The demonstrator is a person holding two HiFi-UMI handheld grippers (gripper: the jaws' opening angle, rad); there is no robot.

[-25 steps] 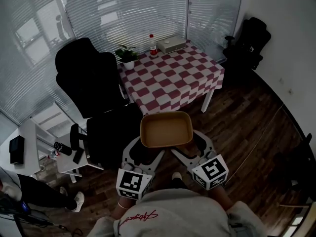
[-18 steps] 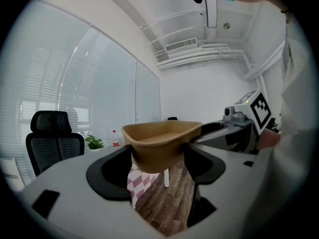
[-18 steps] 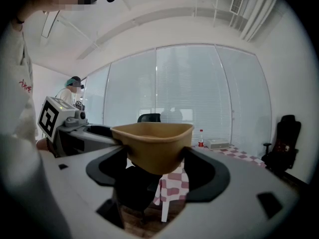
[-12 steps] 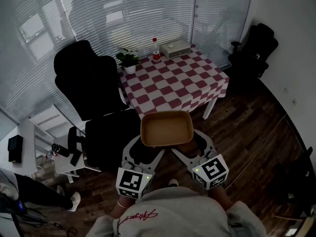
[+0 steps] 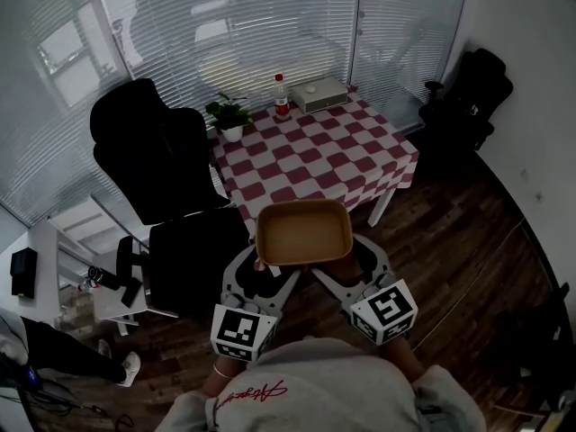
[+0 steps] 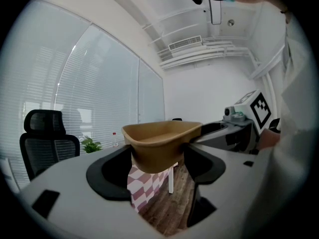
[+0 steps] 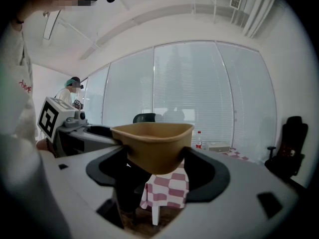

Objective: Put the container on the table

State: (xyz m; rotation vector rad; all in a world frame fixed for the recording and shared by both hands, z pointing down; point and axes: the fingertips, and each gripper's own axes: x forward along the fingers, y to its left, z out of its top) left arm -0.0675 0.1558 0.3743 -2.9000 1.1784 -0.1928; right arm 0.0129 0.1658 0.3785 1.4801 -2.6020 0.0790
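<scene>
A shallow tan container [image 5: 303, 232] hangs in the air over the wood floor, just short of the near edge of the table [image 5: 315, 156] with the red-and-white checked cloth. My left gripper [image 5: 264, 268] is shut on its near left corner, and my right gripper [image 5: 346, 266] is shut on its near right corner. In the left gripper view the container [image 6: 159, 142] fills the gap of the left gripper [image 6: 157, 159], with the checked cloth [image 6: 142, 183] below. In the right gripper view the container [image 7: 152, 144] sits between the jaws of the right gripper [image 7: 157, 166].
A black office chair [image 5: 153, 151] stands left of the table, with a second black seat [image 5: 193, 250] close to my left gripper. A potted plant [image 5: 229, 115], a bottle [image 5: 281, 93] and a white box [image 5: 322, 90] line the table's far edge. Another black chair [image 5: 468, 97] stands at the right wall.
The view has shifted slightly; the table now sits a little nearer and lower in the frame. Both grippers still hold the container the same way.
</scene>
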